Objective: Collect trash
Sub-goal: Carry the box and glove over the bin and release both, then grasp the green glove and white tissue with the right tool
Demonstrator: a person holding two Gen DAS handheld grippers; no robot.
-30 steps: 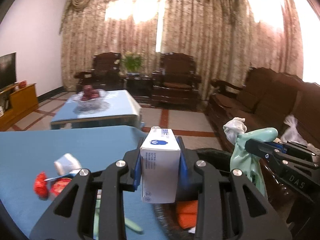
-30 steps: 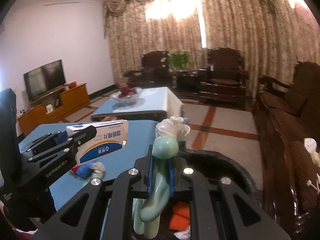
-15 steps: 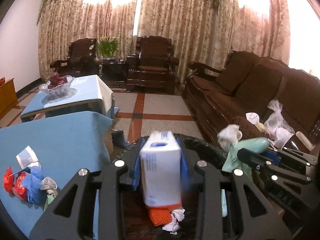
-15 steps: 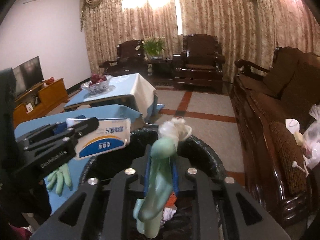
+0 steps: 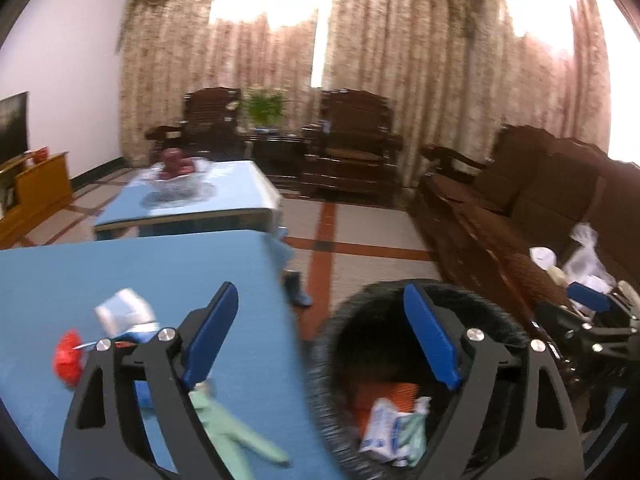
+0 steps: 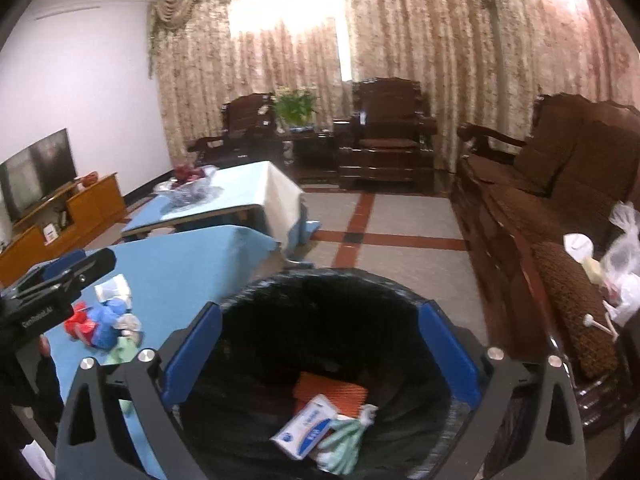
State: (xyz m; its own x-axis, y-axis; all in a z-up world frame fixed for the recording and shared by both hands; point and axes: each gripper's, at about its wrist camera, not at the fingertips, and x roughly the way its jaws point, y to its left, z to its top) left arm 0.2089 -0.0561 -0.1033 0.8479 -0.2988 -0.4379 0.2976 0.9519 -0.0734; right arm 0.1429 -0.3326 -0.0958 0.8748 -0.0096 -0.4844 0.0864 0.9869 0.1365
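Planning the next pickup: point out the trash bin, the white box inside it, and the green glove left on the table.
trash bin (image 6: 320, 280), right wrist view, far rim.
white box (image 6: 306, 432), right wrist view, printed top face.
green glove (image 5: 236, 436), left wrist view, palm.

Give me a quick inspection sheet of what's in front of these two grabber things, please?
Surface: blue-covered table, beside the bin.
Job's things: black-lined trash bin holds a white and blue box, a green glove and something orange.
Clutter: second green glove, red and blue wrappers, white cup on the table.
Grippers: left gripper open, empty; right gripper open, empty, above the bin.
Cables: nothing seen.
Surroundings: sofa with plastic bags, armchairs, curtains, TV.
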